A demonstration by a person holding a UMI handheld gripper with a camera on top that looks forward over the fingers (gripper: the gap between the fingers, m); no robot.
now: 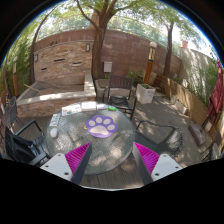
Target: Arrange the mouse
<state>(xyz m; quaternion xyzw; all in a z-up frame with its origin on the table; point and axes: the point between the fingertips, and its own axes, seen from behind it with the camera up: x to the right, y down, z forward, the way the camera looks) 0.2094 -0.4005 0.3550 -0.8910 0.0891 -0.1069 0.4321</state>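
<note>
Purple paw-print mouse pad (101, 124) lies at 12 o'clock beyond the claw (112, 158), on a round glass surface (115, 150). Claw wide, holding nothing. No mouse discernible. Pad likely thin, floppy, light; best pinched at its near edge.

one round table (100, 150), one paw-print mouse pad (101, 124), two chairs (120, 96), one white planter (146, 93)

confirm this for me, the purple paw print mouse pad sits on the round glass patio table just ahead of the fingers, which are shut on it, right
Not quite. The gripper view shows the gripper open, holding nothing. The purple paw print mouse pad does sit on the round glass patio table, just ahead of the fingers.
</note>
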